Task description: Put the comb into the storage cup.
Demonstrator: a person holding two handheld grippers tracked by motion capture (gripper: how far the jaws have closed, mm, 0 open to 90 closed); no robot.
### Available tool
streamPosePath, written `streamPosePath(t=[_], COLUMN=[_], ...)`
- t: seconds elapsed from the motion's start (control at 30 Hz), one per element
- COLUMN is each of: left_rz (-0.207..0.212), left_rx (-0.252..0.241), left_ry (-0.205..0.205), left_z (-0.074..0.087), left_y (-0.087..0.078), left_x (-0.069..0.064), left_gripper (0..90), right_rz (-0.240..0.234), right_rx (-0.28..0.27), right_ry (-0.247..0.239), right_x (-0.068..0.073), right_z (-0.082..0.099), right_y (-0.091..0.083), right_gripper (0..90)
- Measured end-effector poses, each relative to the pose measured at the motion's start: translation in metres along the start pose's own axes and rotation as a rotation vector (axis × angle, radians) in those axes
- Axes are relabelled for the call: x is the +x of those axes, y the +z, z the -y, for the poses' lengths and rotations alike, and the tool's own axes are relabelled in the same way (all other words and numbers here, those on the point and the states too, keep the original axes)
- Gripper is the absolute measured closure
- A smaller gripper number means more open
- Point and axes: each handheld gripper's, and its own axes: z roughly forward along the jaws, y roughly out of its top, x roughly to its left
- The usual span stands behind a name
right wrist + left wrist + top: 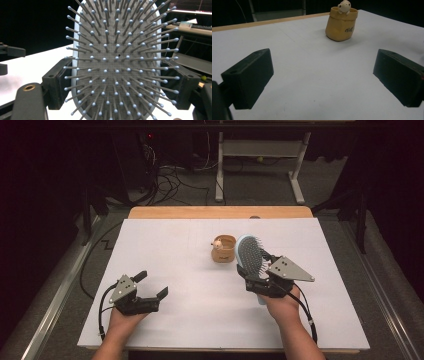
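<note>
A light blue hairbrush [249, 254] with a grey bristle pad is held up off the table, bristles facing the person. My right gripper [254, 273] is shut on it, one jaw on each side of its head. In the right gripper view the hairbrush [117, 62] stands between the two black jaws of my right gripper [120, 86], which press on its rim. Just left of the brush stands a tan cup [223, 248] with a small pale figure on its rim. My left gripper [152, 284] rests at the near left, open and holding nothing. From my left gripper [324, 77] the tan cup [340, 23] stands farther off.
A white sheet [190, 265] covers the table, with a wooden edge [220, 212] along the far side. Beyond it, a white desk frame [260, 155] and loose cables [170, 182] lie on the floor. Dark surroundings flank both sides.
</note>
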Motion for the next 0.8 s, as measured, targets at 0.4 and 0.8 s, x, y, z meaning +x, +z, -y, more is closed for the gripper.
streamPosePath(t=[0.4,0.8], left_rz=[0.003,0.027], left_rx=[0.021,0.036], left_ry=[0.004,0.055], left_z=[-0.003,-0.027], left_y=[0.011,0.029], left_x=[-0.008,-0.025], left_gripper=[3.3,1.6], right_rz=[-0.031,-0.024], right_rx=[0.014,-0.003], right_ry=[-0.001,-0.005], right_x=[0.008,0.01], right_z=[0.013,0.013], right_y=[0.001,-0.001], right_gripper=[20.4,20.4])
